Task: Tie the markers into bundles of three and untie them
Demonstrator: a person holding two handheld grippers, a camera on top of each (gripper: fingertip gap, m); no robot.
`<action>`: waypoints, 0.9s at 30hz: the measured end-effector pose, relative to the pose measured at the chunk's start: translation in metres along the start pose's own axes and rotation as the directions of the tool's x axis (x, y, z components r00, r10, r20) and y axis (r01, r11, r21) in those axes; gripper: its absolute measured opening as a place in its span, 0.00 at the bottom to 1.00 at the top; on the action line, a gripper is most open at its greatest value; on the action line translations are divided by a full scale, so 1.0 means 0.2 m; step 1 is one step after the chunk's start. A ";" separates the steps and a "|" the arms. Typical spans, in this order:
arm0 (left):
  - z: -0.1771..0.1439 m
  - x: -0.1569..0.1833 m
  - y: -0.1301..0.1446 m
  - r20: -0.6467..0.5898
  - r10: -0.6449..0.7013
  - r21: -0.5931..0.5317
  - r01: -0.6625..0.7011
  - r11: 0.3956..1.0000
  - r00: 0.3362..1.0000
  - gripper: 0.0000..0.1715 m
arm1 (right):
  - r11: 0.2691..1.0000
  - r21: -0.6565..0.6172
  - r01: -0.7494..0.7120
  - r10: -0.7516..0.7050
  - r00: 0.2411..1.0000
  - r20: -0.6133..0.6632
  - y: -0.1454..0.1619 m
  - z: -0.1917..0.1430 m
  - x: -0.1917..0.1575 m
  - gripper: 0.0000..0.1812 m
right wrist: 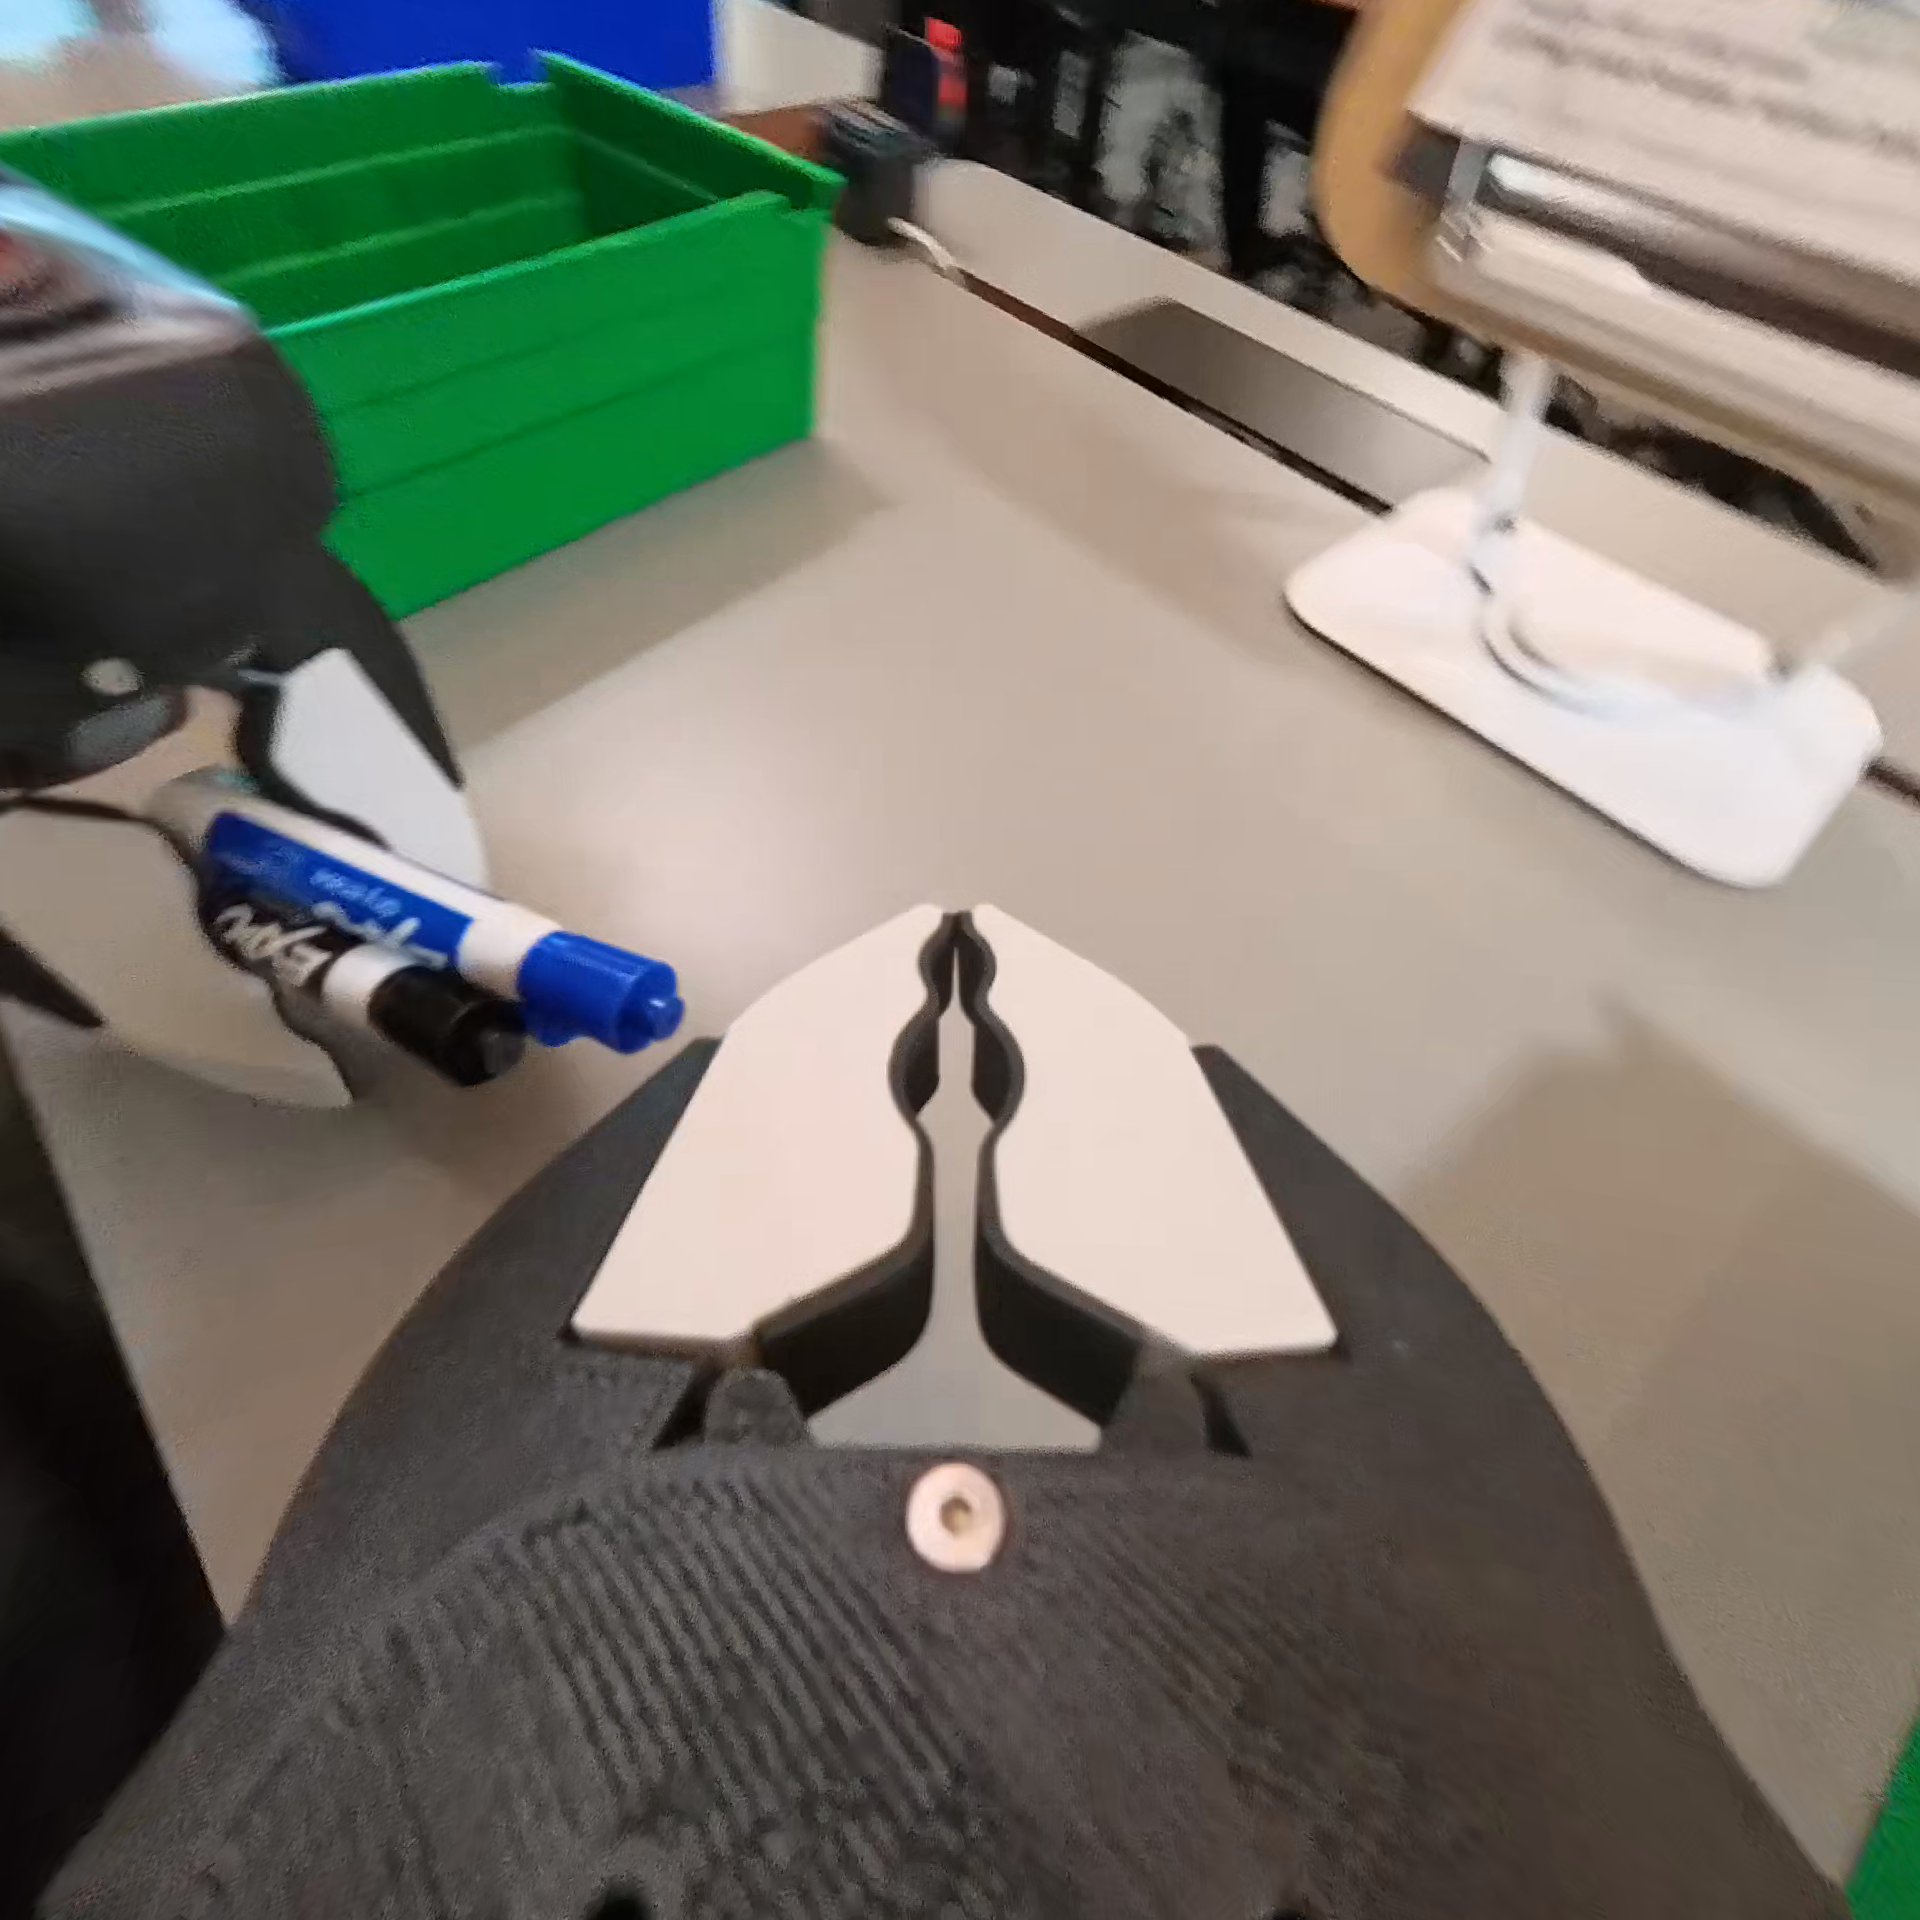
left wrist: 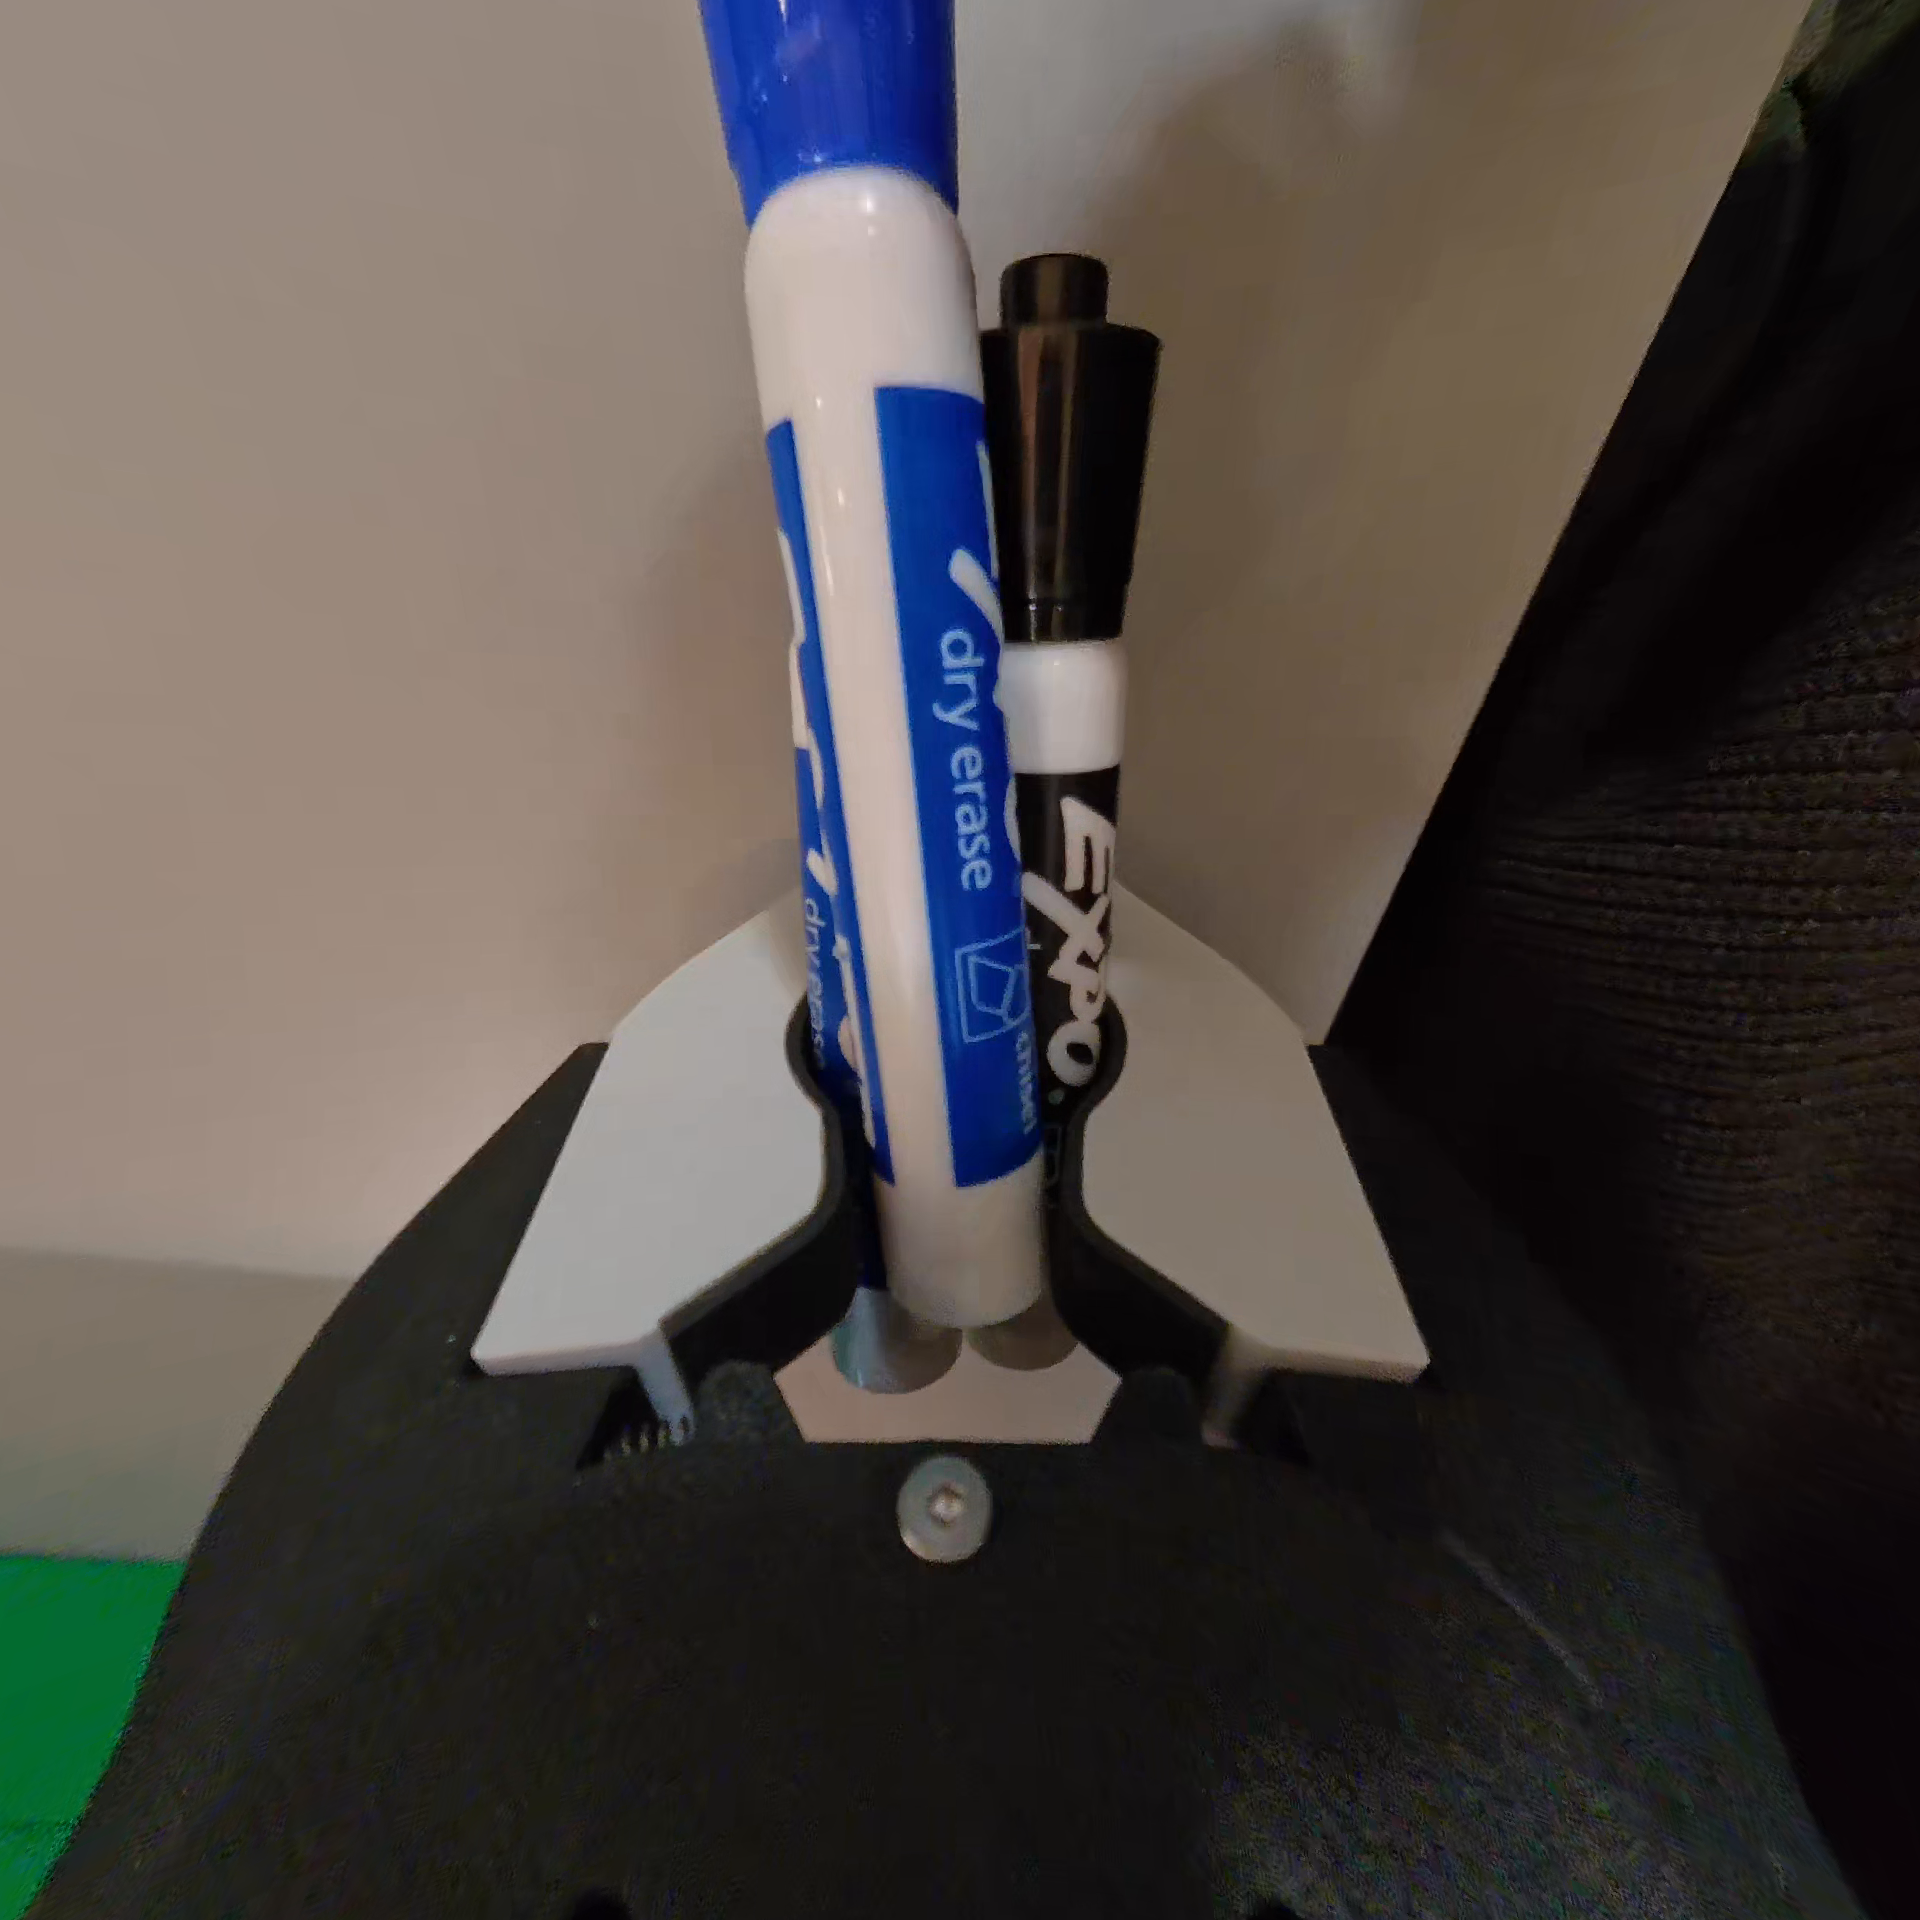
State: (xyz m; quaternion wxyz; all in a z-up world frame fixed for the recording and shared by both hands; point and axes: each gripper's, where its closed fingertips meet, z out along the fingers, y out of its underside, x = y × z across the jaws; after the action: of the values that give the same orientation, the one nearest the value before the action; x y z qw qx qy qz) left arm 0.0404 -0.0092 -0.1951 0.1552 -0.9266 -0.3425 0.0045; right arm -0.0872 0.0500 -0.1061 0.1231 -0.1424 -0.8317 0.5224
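In the left wrist view the left gripper (left wrist: 951,1039) fills the near foreground, its white jaws clamped on two dry-erase markers side by side. The blue marker (left wrist: 894,727) runs forward out of the jaws past the top edge of the picture, so its cap end is cut off here; the shorter black marker (left wrist: 1065,623) lies against its right side, with its black cap fully visible. Beyond them is only a plain pale surface, a dark ribbed fabric shape (left wrist: 1662,831) along the right edge (what it belongs to cannot be told) and a sliver of green at the lower left corner.

The right wrist view supplies what that one lacks. Nearest is the right gripper (right wrist: 961,925), its white jaws brought together with the tips touching or nearly so and nothing between them, held over a grey table (right wrist: 1039,675). Just to its left, the left gripper (right wrist: 312,935) appears from outside, with both markers sticking out towards the right gripper: the blue marker (right wrist: 468,935) shows its whole blue cap here, and the black marker (right wrist: 416,1003) sits just under it. They are held above the tabletop, near the right gripper's tips but apart from them.

Farther back on the left stands a green bin (right wrist: 571,343) with inner dividers. At the far right a white stand (right wrist: 1610,707) rests on the table, carrying a blurred, pale boxy object (right wrist: 1662,208). The dark background is too blurred to read.
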 end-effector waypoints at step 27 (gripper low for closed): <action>0.05 0.04 -0.03 0.030 0.047 -0.053 -0.045 0.998 0.998 0.27 | 0.998 -0.023 -0.056 0.051 0.981 -0.188 0.18 -0.01 -0.06 0.00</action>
State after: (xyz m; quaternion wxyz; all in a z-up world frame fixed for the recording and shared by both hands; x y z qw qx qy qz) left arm 0.0412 0.0038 -0.2023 0.1255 -0.9377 -0.3237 0.0138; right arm -0.0710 0.0624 -0.1379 0.1849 -0.2150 -0.8196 0.4979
